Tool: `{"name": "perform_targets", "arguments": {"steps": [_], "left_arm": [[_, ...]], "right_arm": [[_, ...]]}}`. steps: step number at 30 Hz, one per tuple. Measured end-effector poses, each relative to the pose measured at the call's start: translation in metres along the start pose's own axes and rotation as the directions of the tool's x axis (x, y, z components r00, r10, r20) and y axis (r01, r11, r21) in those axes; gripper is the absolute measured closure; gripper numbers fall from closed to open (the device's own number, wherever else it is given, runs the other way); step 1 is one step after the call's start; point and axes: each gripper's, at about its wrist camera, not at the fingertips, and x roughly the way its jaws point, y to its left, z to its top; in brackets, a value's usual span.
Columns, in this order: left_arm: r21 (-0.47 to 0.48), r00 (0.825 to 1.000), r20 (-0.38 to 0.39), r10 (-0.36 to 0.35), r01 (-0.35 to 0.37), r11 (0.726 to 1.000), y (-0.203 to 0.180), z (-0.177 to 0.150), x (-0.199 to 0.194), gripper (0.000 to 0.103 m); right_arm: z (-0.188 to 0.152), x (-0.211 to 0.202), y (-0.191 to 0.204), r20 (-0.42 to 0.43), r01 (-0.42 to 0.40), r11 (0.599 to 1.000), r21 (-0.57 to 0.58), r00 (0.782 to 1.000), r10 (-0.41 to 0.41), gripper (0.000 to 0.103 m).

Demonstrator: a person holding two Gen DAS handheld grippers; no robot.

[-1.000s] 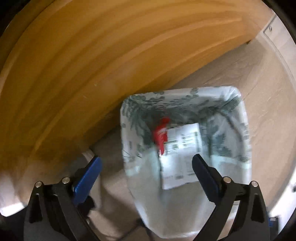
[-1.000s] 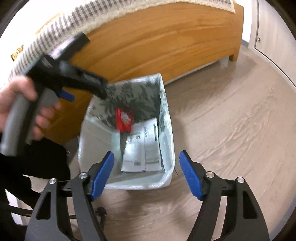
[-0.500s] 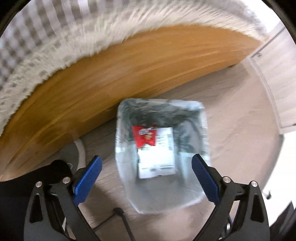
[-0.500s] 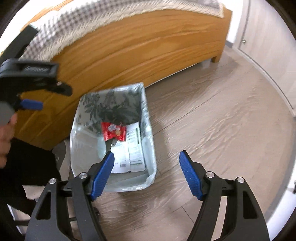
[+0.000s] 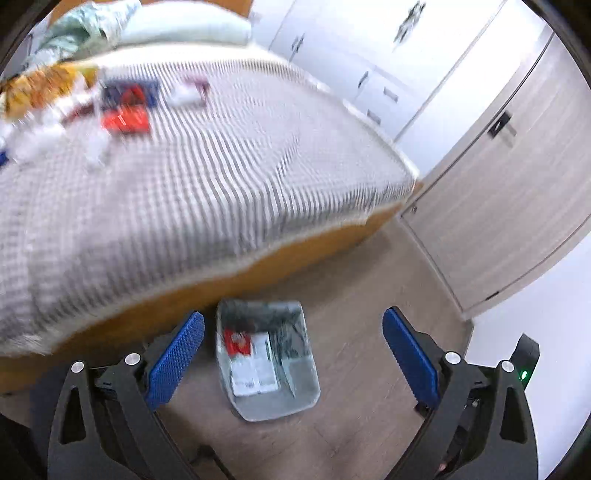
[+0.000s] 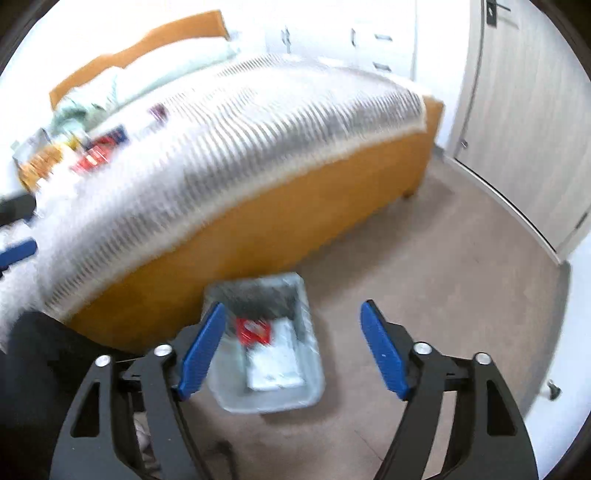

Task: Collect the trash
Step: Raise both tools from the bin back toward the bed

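Both jaws are wide apart and hold nothing. That goes for the left gripper (image 5: 293, 356) and the right gripper (image 6: 291, 349). Both hang high above the trash bin (image 5: 236, 317) (image 6: 314, 369), which sits on the floor (image 5: 369, 295) just beside the wooden side of the bed (image 5: 184, 177). The bin has a leafy liner bag. Inside the bin lie a red wrapper (image 5: 237, 341) (image 6: 254, 329) and a white paper (image 5: 255, 369) (image 6: 275, 363), and the two touch. More trash (image 5: 125, 107) (image 6: 94, 153) lies on the striped blanket, at the far end of the bed from the bin, near the pillow (image 5: 184, 26). It is too blurry to tell the pieces apart. Past the foot of the bed stands a door (image 5: 498, 177).
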Motion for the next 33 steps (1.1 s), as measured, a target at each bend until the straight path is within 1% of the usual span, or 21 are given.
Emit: {"name": "perform_targets", "arguments": {"steps": [2,4,5,6,7,8,10,14,16,18,20,22,24,26,27,28,30,32,33], "left_arm": [[0.024,0.999,0.052,-0.002,0.001,1.000,0.010,0.007,-0.034,0.009],[0.056,0.996,0.093,0.015,-0.020,0.998,0.020,0.011,-0.059,0.009],[0.069,0.993,0.118,0.027,-0.036,0.997,0.025,0.012,-0.069,0.009],[0.082,0.986,0.161,0.047,-0.060,0.995,0.035,0.013,-0.085,0.009],[0.083,0.981,0.183,0.057,-0.073,0.994,0.043,0.014,-0.094,0.009],[0.077,0.973,0.217,0.077,-0.095,0.992,0.053,0.014,-0.104,0.009],[0.053,0.964,0.246,0.101,-0.118,0.992,0.071,0.014,-0.112,0.009],[-0.014,0.958,0.262,0.120,-0.121,0.993,0.107,0.020,-0.124,0.009],[-0.060,0.950,0.284,0.131,-0.118,0.991,0.129,0.028,-0.131,0.009],[-0.087,0.943,0.302,0.142,-0.121,0.989,0.147,0.038,-0.138,0.009],[-0.100,0.933,0.319,0.168,-0.143,0.985,0.166,0.049,-0.139,0.009],[-0.104,0.921,0.329,0.208,-0.184,0.977,0.188,0.060,-0.137,0.009],[-0.116,0.910,0.333,0.245,-0.219,0.969,0.213,0.070,-0.131,0.009],[-0.158,0.902,0.325,0.284,-0.245,0.957,0.247,0.080,-0.123,0.009],[-0.201,0.902,0.316,0.295,-0.240,0.950,0.272,0.088,-0.118,0.009],[-0.221,0.903,0.309,0.298,-0.236,0.946,0.286,0.094,-0.115,0.009],[-0.263,0.902,0.286,0.324,-0.252,0.931,0.319,0.107,-0.108,0.009],[-0.261,0.897,0.273,0.347,-0.278,0.925,0.337,0.117,-0.102,0.009],[-0.264,0.899,0.263,0.349,-0.281,0.923,0.347,0.122,-0.097,0.009]], "right_arm": [[0.016,-0.014,0.013,0.030,-0.041,0.999,0.024,0.999,0.041,0.029],[0.030,-0.024,0.030,0.055,-0.069,0.997,0.043,0.996,0.066,0.029],[0.036,-0.027,0.038,0.068,-0.077,0.996,0.045,0.995,0.074,0.029],[0.041,-0.031,0.048,0.083,-0.085,0.996,0.040,0.993,0.081,0.029],[0.047,-0.036,0.060,0.103,-0.092,0.995,0.026,0.991,0.089,0.029],[0.051,-0.039,0.071,0.117,-0.099,0.995,0.006,0.988,0.097,0.029],[0.058,-0.041,0.095,0.132,-0.094,0.995,-0.036,0.986,0.098,0.029],[0.065,-0.044,0.134,0.131,-0.110,0.991,-0.080,0.984,0.120,0.029],[0.070,-0.047,0.158,0.133,-0.119,0.986,-0.116,0.982,0.134,0.029],[0.077,-0.050,0.176,0.144,-0.125,0.980,-0.151,0.979,0.147,0.029],[0.087,-0.051,0.200,0.166,-0.134,0.972,-0.191,0.972,0.166,0.029],[0.096,-0.049,0.224,0.188,-0.155,0.964,-0.217,0.962,0.197,0.029],[0.102,-0.042,0.244,0.191,-0.179,0.956,-0.234,0.955,0.225,0.029],[0.107,-0.027,0.270,0.178,-0.211,0.942,-0.262,0.949,0.262,0.029],[0.109,-0.020,0.281,0.170,-0.230,0.933,-0.276,0.944,0.282,0.029],[0.112,-0.010,0.296,0.161,-0.247,0.922,-0.297,0.939,0.303,0.029],[0.116,0.009,0.323,0.150,-0.250,0.911,-0.330,0.938,0.311,0.029],[0.122,0.031,0.348,0.129,-0.260,0.904,-0.339,0.939,0.318,0.029],[0.125,0.042,0.357,0.116,-0.268,0.904,-0.334,0.940,0.322,0.029]]}}
